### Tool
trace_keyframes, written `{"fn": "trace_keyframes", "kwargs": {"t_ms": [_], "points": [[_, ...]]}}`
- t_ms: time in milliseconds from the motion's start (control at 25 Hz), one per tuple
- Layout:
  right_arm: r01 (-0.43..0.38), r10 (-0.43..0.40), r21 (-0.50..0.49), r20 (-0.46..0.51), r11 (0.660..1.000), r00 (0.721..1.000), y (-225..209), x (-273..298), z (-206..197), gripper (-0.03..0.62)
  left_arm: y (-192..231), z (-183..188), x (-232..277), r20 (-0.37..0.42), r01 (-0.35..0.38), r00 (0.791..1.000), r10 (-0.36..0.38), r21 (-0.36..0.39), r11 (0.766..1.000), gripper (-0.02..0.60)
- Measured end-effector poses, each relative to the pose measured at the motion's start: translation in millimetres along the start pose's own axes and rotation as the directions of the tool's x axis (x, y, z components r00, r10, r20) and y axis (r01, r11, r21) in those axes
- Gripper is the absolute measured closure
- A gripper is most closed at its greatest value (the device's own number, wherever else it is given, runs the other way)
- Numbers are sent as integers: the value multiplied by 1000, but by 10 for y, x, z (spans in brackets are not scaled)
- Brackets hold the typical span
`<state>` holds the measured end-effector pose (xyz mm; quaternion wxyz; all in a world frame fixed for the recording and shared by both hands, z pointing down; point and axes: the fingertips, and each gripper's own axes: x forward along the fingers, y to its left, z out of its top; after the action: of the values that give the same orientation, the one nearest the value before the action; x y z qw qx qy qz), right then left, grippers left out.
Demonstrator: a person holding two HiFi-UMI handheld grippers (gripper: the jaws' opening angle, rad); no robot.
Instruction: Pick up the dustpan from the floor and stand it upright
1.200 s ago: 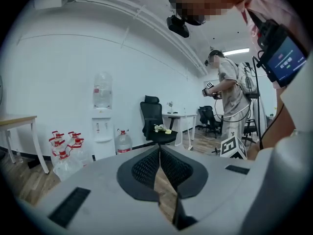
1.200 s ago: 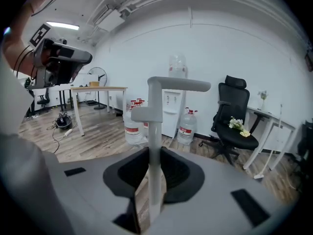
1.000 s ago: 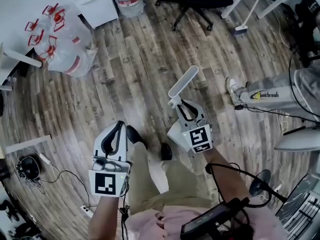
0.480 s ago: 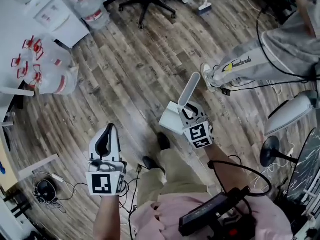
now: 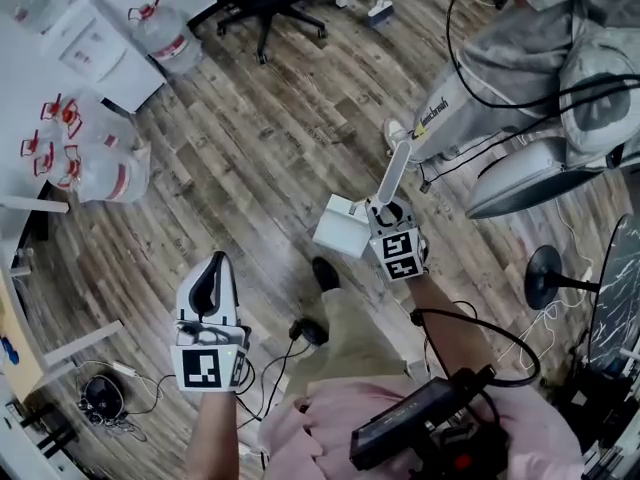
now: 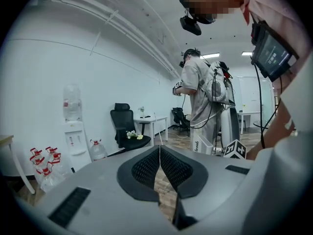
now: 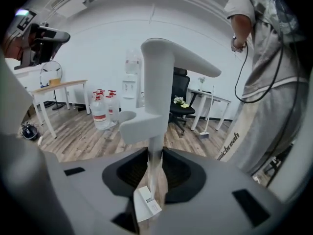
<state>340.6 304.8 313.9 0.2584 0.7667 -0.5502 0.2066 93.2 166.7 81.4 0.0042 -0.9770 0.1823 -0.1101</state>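
dustpan (image 7: pixel 157 77): white plastic, smooth, with a soft satin sheen (the handle catches a faint highlight).
left gripper (image 6: pixel 159 151): grey plastic shell, matt and even.
right gripper (image 7: pixel 155 155): the same grey matt plastic.
pads (image 6: pixel 145 169): black, rubbery-looking, with a fine ribbed texture.
floor (image 5: pixel 250 138): wood-look planks, grainy, weathered grey-brown, dull.
water bottles (image 5: pixel 100 173): clear plastic, glossy.
trousers (image 5: pixel 480 88): grey cloth, creased, matt.

Office: swivel chair (image 6: pixel 123 124), white desks (image 6: pixel 152 123), water cooler (image 6: pixel 74 133), spare water bottles (image 5: pixel 100 178), wood-plank floor (image 5: pixel 250 148).
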Motion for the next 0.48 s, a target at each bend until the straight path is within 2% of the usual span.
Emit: {"fn": "trace_keyframes", "kwargs": {"t_ms": [120, 360, 480], "points": [[25, -25, 44, -10, 999, 1000, -69, -80, -135, 480, -78, -14, -158, 2, 4, 1000, -4, 11, 1000, 566], [24, -19, 100, -48, 995, 999, -13, -261, -237, 416, -213, 46, -384, 13, 23, 1000, -23, 16, 1000, 566], [30, -23, 158, -46, 987, 999, 40, -379, -320, 413, -301, 107, -452, 28, 35, 999, -36, 22, 999, 566]]}}
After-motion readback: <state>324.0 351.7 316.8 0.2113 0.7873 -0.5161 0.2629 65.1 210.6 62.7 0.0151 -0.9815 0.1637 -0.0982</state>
